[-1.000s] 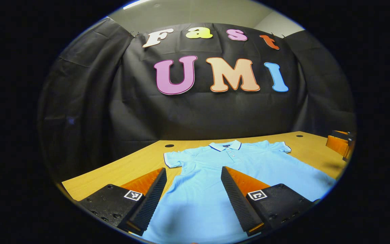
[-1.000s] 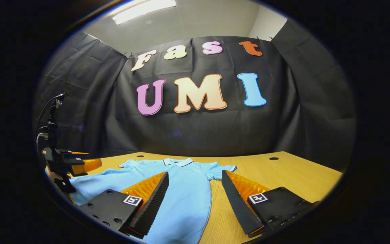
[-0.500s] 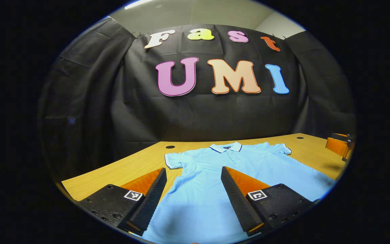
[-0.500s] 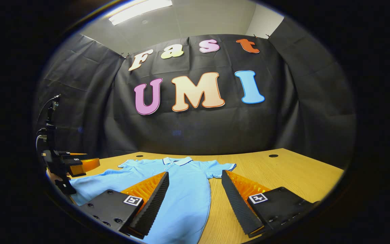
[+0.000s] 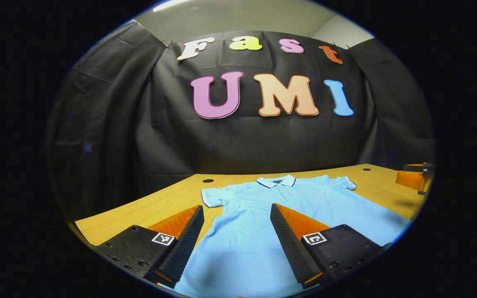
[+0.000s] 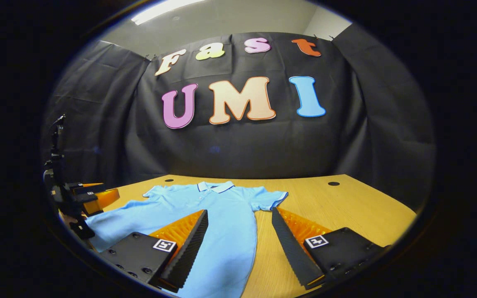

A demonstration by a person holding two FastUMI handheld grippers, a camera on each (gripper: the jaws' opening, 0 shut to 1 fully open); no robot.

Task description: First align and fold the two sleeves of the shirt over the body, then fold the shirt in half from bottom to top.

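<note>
A light blue polo shirt (image 5: 271,207) lies flat and spread out on the wooden table (image 5: 155,207), collar toward the far wall, both short sleeves out to the sides. My left gripper (image 5: 236,244) hovers open over the shirt's lower left part, nothing between its fingers. In the right gripper view the shirt (image 6: 218,211) lies left of centre, and my right gripper (image 6: 238,248) is open above the shirt's right side edge. The left gripper (image 6: 85,198) shows at the far left there, and the right gripper (image 5: 414,179) shows at the far right of the left gripper view.
Small dark round holes (image 5: 208,180) (image 6: 333,183) sit in the table near its back edge. Bare wood (image 6: 346,211) stretches to the right of the shirt. The black cloth wall stands close behind the table.
The right gripper's view has tilted downward and drawn a little closer to the shirt. The left gripper has barely moved. Both stay open.
</note>
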